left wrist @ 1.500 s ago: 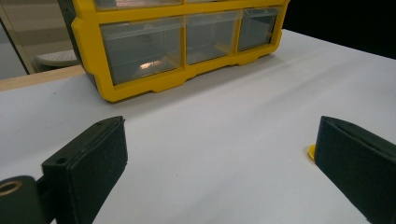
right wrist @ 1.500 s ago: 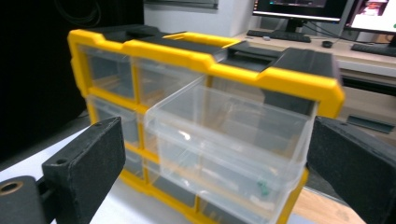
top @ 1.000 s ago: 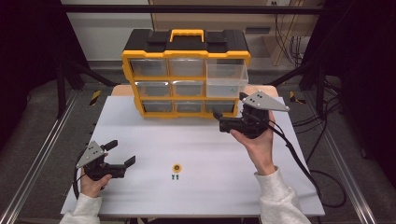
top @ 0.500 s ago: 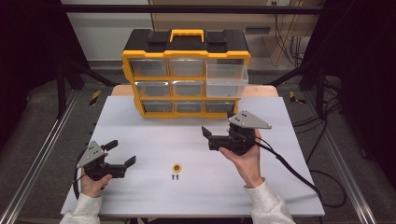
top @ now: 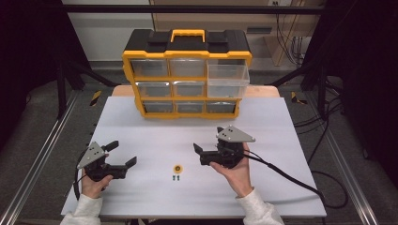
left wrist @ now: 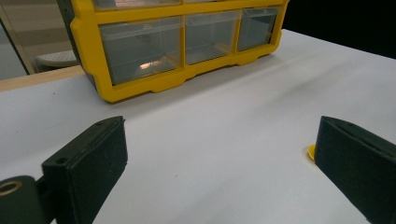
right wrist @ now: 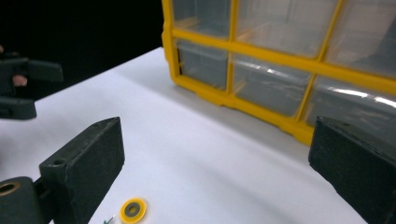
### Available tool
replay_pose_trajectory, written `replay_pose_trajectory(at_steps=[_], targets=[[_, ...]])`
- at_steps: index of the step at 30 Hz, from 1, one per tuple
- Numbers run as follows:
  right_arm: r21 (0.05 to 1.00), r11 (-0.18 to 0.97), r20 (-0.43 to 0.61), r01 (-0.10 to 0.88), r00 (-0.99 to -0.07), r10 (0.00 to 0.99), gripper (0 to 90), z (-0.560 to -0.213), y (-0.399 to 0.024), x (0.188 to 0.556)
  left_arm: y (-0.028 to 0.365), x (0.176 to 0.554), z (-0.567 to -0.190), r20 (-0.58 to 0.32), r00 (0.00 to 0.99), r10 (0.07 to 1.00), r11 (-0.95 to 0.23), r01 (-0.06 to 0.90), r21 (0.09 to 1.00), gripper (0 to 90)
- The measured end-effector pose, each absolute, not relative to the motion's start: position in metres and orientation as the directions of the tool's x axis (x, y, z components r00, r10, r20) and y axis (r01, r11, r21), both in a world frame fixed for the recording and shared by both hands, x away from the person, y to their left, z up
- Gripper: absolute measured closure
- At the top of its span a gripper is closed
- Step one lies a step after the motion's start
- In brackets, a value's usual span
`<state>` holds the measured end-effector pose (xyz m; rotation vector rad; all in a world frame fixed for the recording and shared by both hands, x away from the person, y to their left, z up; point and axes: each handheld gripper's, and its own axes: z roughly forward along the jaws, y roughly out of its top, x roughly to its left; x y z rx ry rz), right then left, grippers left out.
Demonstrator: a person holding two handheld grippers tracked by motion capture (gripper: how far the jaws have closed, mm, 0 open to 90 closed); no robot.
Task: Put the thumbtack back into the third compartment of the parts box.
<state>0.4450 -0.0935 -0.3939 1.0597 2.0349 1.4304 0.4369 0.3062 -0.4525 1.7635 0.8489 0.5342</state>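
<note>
Even overhead light fell on the white table (top: 291, 140), its surroundings stayed dark, glare streaked the organizer's clear drawers (right wrist: 275, 88), and the near jaws looked soft-focused.

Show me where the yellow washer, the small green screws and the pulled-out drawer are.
yellow washer (top: 178, 168), high view, its ring.
small green screws (top: 176, 178), high view, the pair.
pulled-out drawer (top: 228, 81), high view, front face.

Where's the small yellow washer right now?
In the high view, the yellow washer lies on the white table near its front edge, between the left tool and right tool, just above two small green screws.
</note>
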Motion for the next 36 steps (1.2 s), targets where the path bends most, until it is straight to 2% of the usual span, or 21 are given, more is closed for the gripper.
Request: replay_pose_trajectory(at_steps=[16,36], targets=[[0.891,0.226,0.1,0.395,-0.654,0.75,4.1,-0.432,-0.066,0.435,0.305,0.437,-0.453,-0.045,0.65,0.759,-0.192,0.29,0.938,2.7],[0.863,0.259,0.119,0.433,-0.674,0.729,6.3,-0.459,-0.048,0.43,0.304,0.437,-0.453,-0.037,0.652,0.758,-0.202,0.288,0.936,2.7]])
